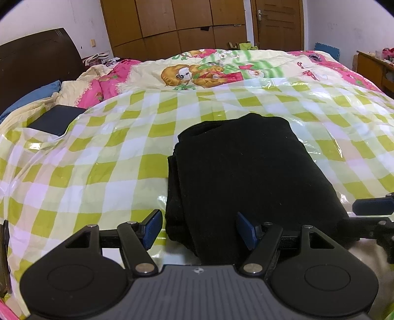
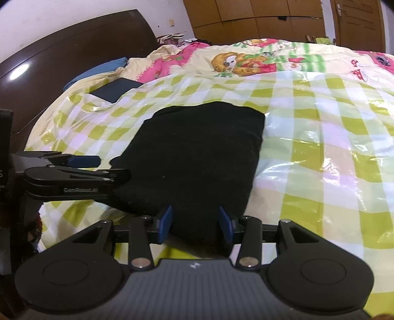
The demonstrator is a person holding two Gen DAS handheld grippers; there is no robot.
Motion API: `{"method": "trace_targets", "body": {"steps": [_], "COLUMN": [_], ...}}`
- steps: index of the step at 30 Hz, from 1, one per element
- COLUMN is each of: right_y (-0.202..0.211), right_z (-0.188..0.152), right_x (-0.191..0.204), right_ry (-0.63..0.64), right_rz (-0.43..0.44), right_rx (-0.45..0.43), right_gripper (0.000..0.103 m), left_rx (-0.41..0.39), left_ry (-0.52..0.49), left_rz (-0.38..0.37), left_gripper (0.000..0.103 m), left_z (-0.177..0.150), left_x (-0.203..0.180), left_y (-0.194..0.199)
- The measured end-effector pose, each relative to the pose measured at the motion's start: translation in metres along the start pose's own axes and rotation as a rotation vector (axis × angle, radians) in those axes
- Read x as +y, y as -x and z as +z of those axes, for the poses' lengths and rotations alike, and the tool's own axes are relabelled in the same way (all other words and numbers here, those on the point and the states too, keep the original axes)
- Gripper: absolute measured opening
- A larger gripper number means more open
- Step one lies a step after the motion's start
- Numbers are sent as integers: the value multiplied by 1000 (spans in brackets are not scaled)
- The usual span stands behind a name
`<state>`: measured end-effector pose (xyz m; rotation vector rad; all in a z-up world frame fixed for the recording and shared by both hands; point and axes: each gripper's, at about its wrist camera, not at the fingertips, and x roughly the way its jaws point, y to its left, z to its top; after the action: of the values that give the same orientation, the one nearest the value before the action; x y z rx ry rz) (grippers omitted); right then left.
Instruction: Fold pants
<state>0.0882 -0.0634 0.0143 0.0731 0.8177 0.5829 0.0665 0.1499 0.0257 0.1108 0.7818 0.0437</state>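
Note:
The black pants [image 1: 246,172] lie folded into a thick rectangle on the green-and-white checked plastic sheet [image 1: 98,160]. My left gripper [image 1: 200,229] is open at the pants' near left corner. Its left pad stands clear over the sheet and its right pad is over the cloth. In the right wrist view the pants [image 2: 197,152] run away from my right gripper [image 2: 195,226], whose blue pads straddle the near edge with cloth filling the gap, lying flat and not bunched. The left gripper [image 2: 113,167] shows at the pants' left side, and the right gripper [image 1: 362,216] shows at the far right.
A dark flat box [image 1: 55,119] lies on the sheet's far left corner. A cartoon-print quilt [image 1: 197,71] covers the bed beyond, with a dark headboard [image 2: 61,66] to the left. Wooden wardrobes [image 1: 177,22] and a door stand behind.

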Motion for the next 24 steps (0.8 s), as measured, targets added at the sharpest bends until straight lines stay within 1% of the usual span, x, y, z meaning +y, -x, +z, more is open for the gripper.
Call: {"method": "trace_targets", "body": {"steps": [2,3,4,6,9,12,13,15,18,22,23,24], "right_y": [3,6,10,14,8,-12,-19,-34,-57,-75,-78,-78], "right_z": [1,0,0,-4,-12,-15,-15,-14,-16,-17,-17,-15], "right_x": [-1,3,9,28,62,91,98,109,122,128,128,127], "right_ry": [0,24,65,164,314,453,486,537,636,662,661,636], "right_rz": [5,14,25,57,106,74,65,74,30,16,15,27], "right_rx": [-8,-21,-34,-63,-88,-112,-110,-104,-102,-106,-108,-102], "right_gripper": [44,44,44,48,48,49,49,51,51,52,43,26], "left_rx": [3,0,-3,-5,5,13,17,32,46,61,62,66], "left_ry": [15,16,9,-5,-6,-17,-25,-33,-36,-22,-23,-25], "left_rz": [-27,-36,-34,-31,-23,-64,-76,-110,-141,-176,-179,-181], "left_gripper": [80,80,80,80,80,80,80,80,80,80,80,80], "left_z": [3,5,7,13,22,30,33,41,47,49,49,49], "left_x": [6,10,14,25,40,49,50,51,51,54,55,55], "left_y": [-1,-1,-1,-4,-11,-20,-23,-30,-41,-47,-48,-48]}}
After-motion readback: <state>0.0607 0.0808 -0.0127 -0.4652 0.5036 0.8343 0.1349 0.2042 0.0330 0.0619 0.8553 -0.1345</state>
